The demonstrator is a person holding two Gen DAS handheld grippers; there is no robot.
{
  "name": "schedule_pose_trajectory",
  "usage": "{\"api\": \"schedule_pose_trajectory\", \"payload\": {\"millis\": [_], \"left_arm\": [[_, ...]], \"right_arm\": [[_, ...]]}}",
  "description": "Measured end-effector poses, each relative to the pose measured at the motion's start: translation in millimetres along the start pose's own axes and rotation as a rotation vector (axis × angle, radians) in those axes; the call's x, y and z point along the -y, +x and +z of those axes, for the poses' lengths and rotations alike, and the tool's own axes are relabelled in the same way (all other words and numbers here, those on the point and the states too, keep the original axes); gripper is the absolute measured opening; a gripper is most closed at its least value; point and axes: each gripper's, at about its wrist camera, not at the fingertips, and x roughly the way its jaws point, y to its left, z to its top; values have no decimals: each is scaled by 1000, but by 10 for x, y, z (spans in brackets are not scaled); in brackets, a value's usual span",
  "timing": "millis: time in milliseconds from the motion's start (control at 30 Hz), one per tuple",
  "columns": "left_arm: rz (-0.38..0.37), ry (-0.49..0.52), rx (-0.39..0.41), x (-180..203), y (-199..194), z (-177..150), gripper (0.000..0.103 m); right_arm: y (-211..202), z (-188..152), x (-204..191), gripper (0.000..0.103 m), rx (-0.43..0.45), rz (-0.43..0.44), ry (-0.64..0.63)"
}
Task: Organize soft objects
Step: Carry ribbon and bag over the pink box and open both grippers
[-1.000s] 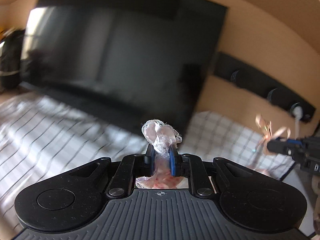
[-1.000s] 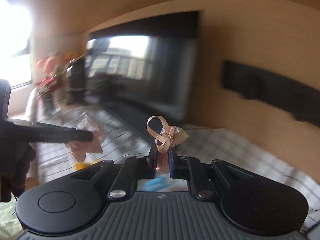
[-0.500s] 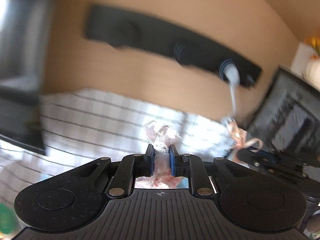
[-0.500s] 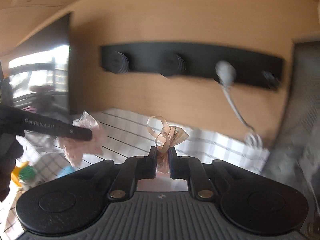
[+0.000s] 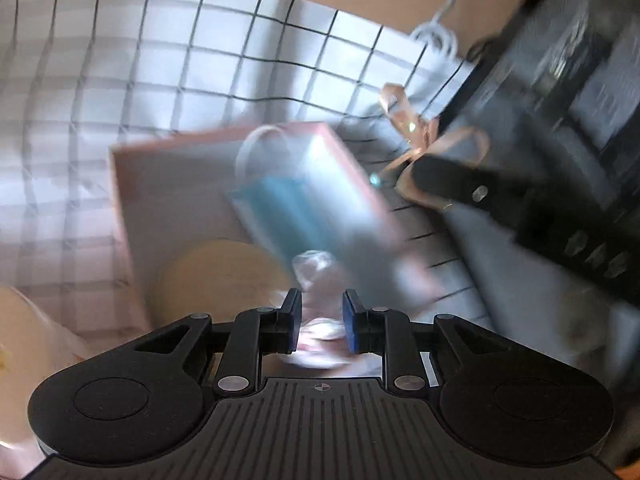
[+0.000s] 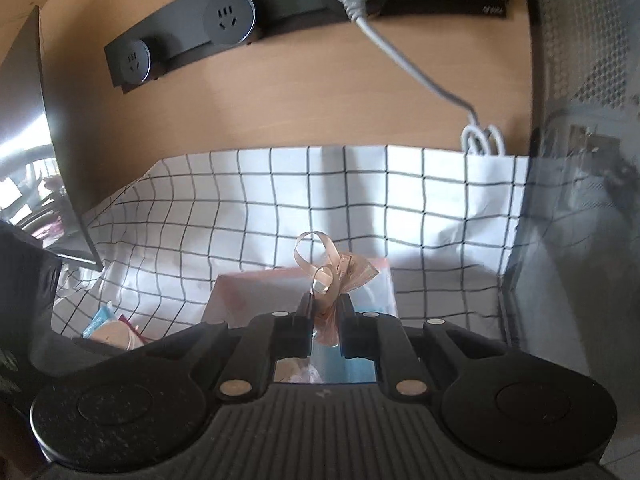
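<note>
Below me a pink box [image 5: 168, 184] holds a blue mask [image 5: 288, 216] (blurred). My left jaws are opening around the lace [image 5: 316, 272]; my right jaws pinch the ribbon [image 6: 328, 272].

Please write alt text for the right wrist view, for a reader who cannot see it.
The right gripper holds a peach ribbon bundle in its jaws above a pink box on a checked cloth. Behind, a wooden wall carries a black socket strip with a grey cable plugged in.
</note>
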Motion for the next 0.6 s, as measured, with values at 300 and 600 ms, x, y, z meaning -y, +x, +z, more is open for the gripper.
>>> {"api": "schedule_pose_trajectory", "payload": {"millis": [300, 600], "left_arm": [[32, -111, 266, -390, -741, -155, 25], [203, -302, 522, -1342, -2135, -933, 25]], "right_arm": [[-4, -43, 5, 55, -25, 38, 33], [-362, 126, -533, 61, -19, 31, -54]]}}
